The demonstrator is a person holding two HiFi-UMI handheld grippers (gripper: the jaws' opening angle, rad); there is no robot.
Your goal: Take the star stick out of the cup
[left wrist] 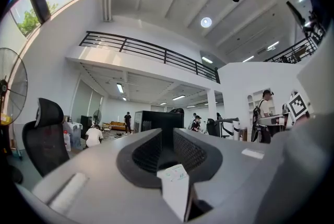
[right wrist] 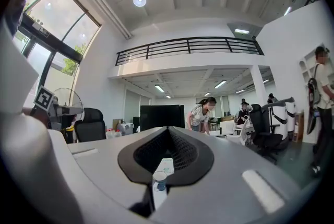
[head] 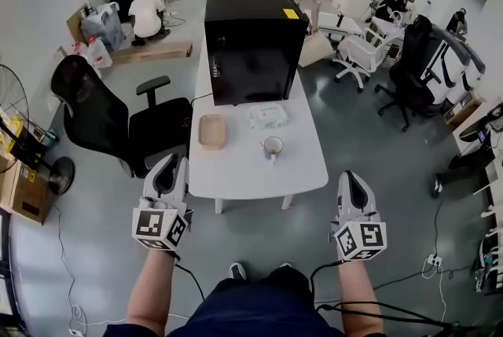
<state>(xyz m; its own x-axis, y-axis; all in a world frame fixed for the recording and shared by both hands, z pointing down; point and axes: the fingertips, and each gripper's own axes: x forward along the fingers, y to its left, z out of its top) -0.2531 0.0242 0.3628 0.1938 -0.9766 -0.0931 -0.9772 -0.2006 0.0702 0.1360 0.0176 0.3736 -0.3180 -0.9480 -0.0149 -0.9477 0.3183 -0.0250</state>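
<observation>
A small white cup (head: 273,145) stands near the front edge of the white table (head: 236,174). A thin stick (head: 269,156) seems to lean over its near rim, too small to make out. Through the right gripper's jaws the cup (right wrist: 159,177) shows low and close. My left gripper (head: 169,163) hangs off the table's front left corner with its jaws a little apart and nothing between them. My right gripper (head: 351,177) is held off the front right corner, its tips together and empty. Both are short of the cup.
A big black box (head: 253,41) fills the table's far half. In front of it lie a shallow wooden tray (head: 211,131) and a pack of wipes (head: 268,116). A black office chair (head: 102,119) stands left of the table. People work in the background.
</observation>
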